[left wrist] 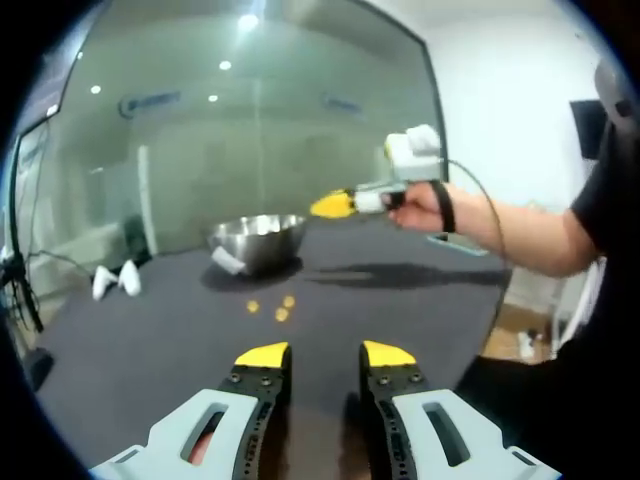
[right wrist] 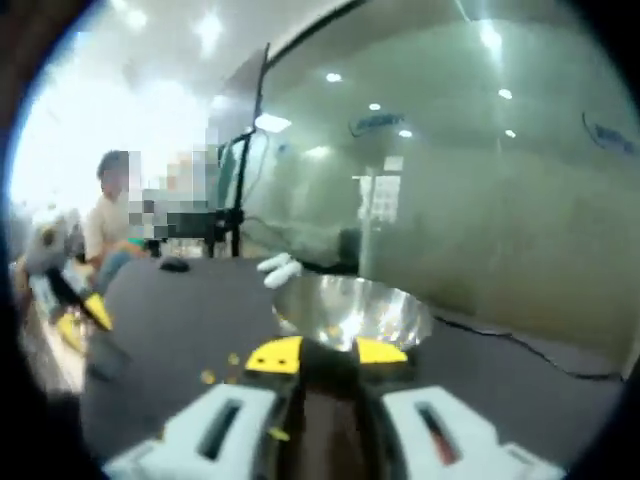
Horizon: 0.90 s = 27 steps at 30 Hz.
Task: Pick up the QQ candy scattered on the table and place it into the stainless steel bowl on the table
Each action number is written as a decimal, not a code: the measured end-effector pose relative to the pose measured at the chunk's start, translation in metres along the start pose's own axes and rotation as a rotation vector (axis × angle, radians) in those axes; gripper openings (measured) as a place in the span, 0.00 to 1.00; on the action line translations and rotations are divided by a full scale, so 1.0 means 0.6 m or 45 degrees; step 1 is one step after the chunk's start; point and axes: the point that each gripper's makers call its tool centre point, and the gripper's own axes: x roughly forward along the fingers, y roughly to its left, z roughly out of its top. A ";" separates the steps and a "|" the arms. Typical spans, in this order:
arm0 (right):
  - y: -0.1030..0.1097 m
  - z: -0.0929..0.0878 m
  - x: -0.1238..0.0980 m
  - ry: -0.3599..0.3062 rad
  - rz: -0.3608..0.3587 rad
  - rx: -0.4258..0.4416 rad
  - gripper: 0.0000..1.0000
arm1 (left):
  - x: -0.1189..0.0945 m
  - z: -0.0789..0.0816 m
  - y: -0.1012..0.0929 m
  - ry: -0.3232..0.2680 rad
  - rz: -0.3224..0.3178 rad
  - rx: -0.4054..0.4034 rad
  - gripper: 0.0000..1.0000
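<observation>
Holding my right gripper (right wrist: pixel 327 353), narrowly parted, over the bowl (right wrist: pixel 352 310), I should release only above its middle.

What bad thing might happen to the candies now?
The right gripper hangs at the edge of the steel bowl, so anything it let go might land on the table instead. The white packet leans at the bowl's base and might get bumped. The loose candies are small and might slip from the jaws.

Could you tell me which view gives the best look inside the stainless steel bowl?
The right gripper view: it looks down into the stainless steel bowl just beyond the right gripper, showing its shiny inside. The left gripper view shows the bowl farther off and side-on, mostly its outer wall.
</observation>
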 end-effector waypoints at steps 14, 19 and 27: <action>0.086 -0.097 -0.071 0.101 0.270 0.069 0.19 | 0.006 0.000 0.002 -0.001 -0.004 0.000 0.29; 0.093 -0.101 -0.060 0.107 0.277 0.048 0.19 | 0.006 0.000 0.001 0.002 -0.012 0.005 0.29; 0.121 -0.119 -0.026 0.164 0.347 0.036 0.19 | -0.001 0.000 0.014 -0.010 0.013 -0.013 0.29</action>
